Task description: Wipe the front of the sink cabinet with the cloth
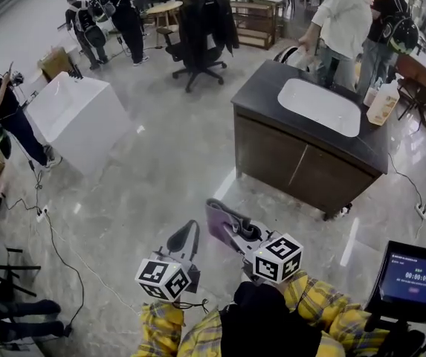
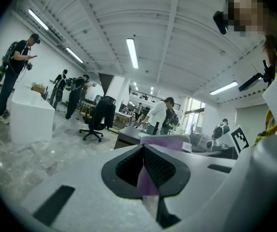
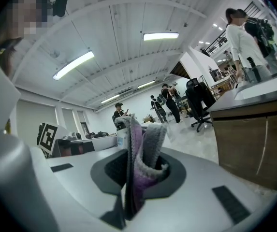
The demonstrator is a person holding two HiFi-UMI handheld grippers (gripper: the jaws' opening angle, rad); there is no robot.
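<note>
Plaid sleeves (image 1: 324,303) fill the bottom edge of the frame, a tool in each hand. At lower centre, the left gripper (image 1: 189,233) has its jaws pressed together at the tips. Just beside it, the right gripper (image 1: 244,233) pinches the purple-grey cloth (image 1: 224,218), bunched upright. The sink cabinet (image 1: 294,158) stands at the upper right, well apart from the cloth, with a bottle (image 1: 382,103) on its top.

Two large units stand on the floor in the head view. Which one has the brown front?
The sink cabinet at the right, with a dark top and a white basin. The other unit, at the left, is white all over.
</note>
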